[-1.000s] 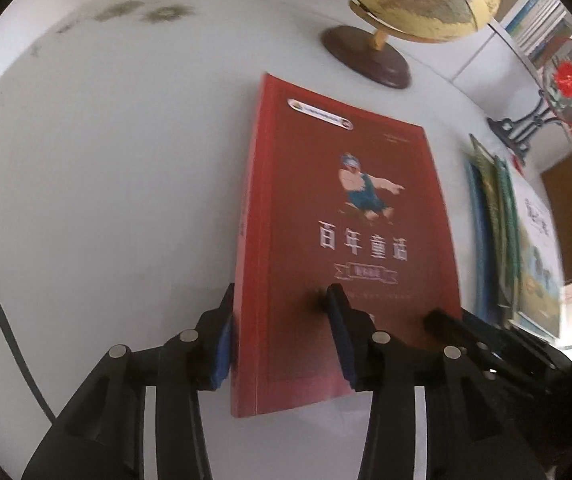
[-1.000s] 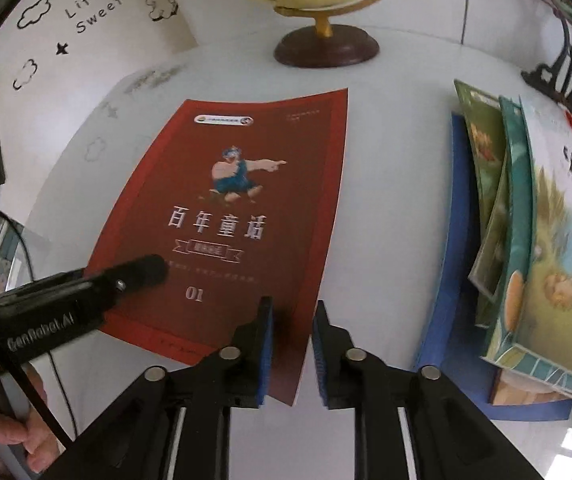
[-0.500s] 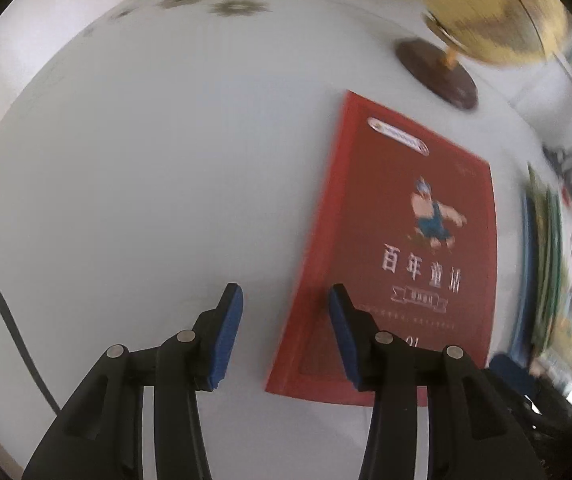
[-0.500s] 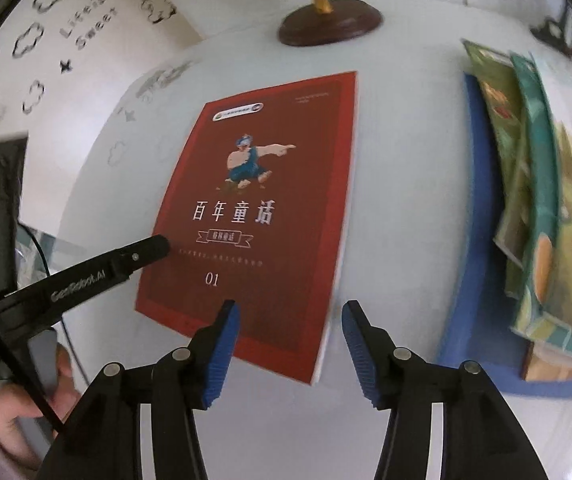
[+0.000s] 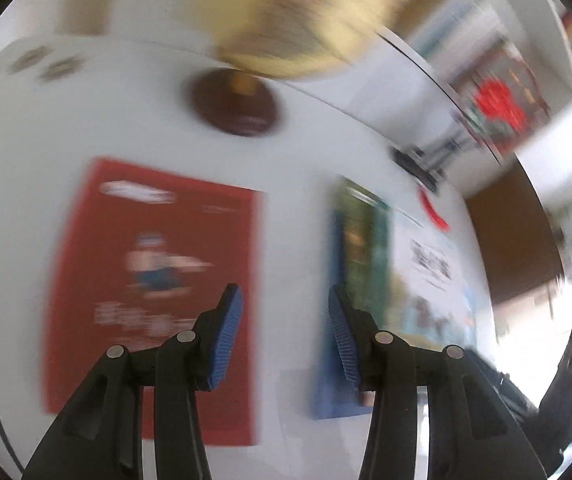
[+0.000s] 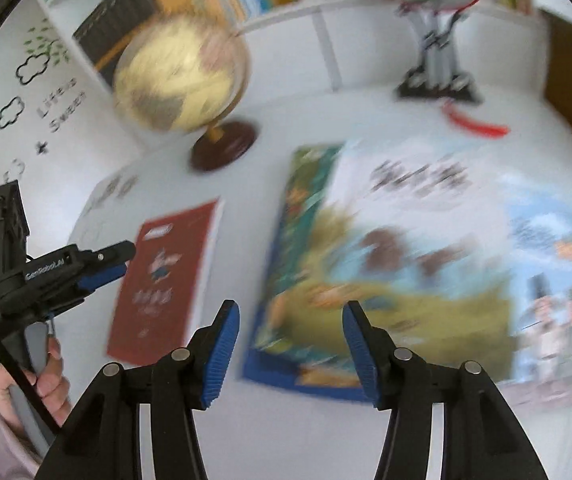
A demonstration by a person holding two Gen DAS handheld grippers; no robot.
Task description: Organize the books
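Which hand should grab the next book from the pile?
Probably the right. The right gripper is open, just opened wider, and points at the pile of picture books. The left gripper, also empty, hangs between the red book and the pile.

Motion blur smears the red book's (image 5: pixel 154 280) title; globe (image 5: pixel 297 20) cropped.

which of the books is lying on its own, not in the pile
The red book. It lies flat and alone on the white table, left of the overlapping pile of picture books, with bare table between them.
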